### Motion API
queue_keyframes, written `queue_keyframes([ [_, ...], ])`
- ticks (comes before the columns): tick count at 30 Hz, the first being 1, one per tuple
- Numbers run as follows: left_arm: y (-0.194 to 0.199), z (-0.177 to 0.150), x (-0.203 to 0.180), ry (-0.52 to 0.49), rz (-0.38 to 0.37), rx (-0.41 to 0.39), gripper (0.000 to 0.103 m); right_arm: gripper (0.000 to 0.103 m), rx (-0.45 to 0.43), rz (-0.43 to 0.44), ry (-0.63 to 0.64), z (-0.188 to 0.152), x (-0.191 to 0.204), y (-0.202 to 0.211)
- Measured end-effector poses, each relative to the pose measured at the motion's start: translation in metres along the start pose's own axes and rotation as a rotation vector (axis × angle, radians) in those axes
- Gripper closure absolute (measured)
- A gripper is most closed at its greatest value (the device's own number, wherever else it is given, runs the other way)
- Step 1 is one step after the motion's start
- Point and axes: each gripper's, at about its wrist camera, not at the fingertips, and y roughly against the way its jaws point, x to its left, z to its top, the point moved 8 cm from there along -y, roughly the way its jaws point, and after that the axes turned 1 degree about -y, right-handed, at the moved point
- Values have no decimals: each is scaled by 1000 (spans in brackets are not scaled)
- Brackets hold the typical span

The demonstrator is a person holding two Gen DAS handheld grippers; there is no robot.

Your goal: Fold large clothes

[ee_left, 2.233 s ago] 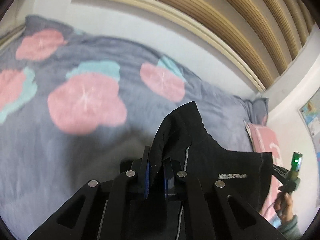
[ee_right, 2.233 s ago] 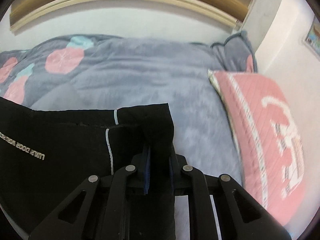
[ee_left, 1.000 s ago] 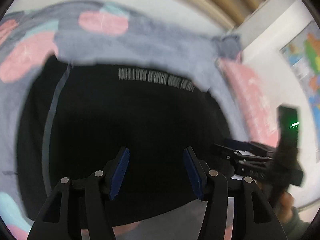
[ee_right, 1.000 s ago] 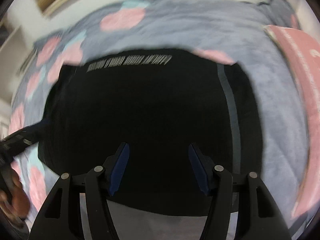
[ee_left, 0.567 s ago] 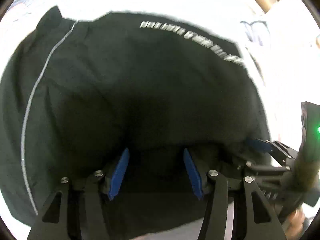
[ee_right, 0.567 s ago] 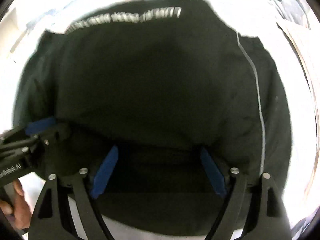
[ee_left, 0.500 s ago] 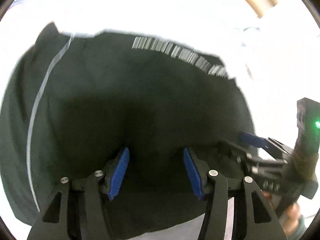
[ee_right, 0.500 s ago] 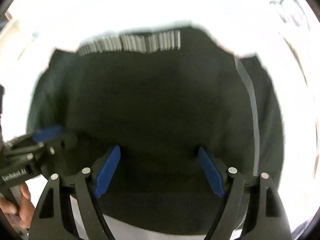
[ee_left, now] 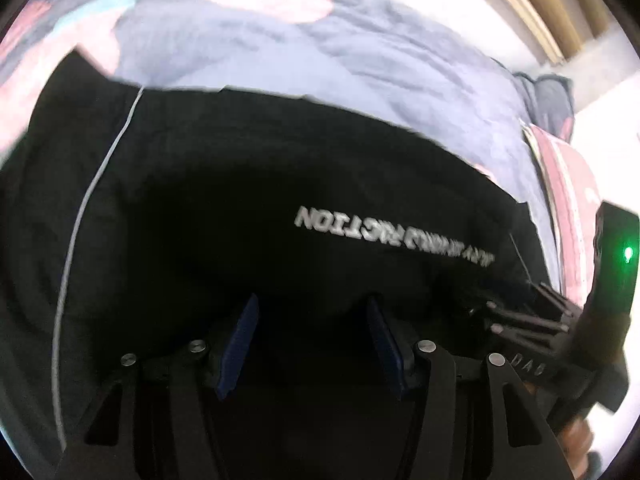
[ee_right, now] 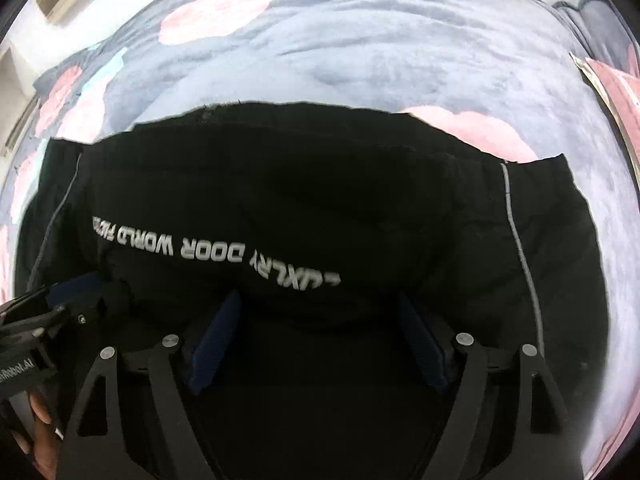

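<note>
A black garment point(ee_left: 248, 176) with white lettering and thin white side stripes lies folded on the bed; it also fills the right wrist view point(ee_right: 320, 208). My left gripper point(ee_left: 312, 344) is open and empty, low over the garment's near edge. My right gripper point(ee_right: 316, 340) is open wide and empty, also just above the near edge. Each gripper shows in the other's view: the right one at the right edge point(ee_left: 532, 320), the left one at the lower left point(ee_right: 60, 304).
The bed has a grey-blue duvet point(ee_right: 380, 40) with pink and teal blotches. A pink pillow point(ee_left: 568, 184) lies at the right, also seen in the right wrist view point(ee_right: 616, 80). A wooden slatted headboard point(ee_left: 552, 4) and white wall stand behind.
Both grippers held the garment's corners shut 2.2 s ago, then let go and opened. Since half a second ago the garment's lettered edge lies nearer to the fingers and the glare has faded.
</note>
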Motion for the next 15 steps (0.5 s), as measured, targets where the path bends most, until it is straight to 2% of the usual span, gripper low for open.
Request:
queue_keyframes([
  [2,25,-6,-8,-36,-40,-21,45,21,-39,52,18,-10,6,33],
  [5,69,-30,-10,-69,-92,-55,45,21,-65,69,56,-38,11,68],
  [8,90,-56,-3,-71,-73,-78,45,21,-41,65,87,-79,15,75],
  [10,79,-77,11,-54,-19,-55,45,21,30,-32,123,-107,12,49],
  [12,51,-96,26,-28,29,-6,45,21,62,-52,105,-119,9,25],
  [15,23,-107,22,-68,62,-65,45,19,23,-92,82,-122,8,10],
])
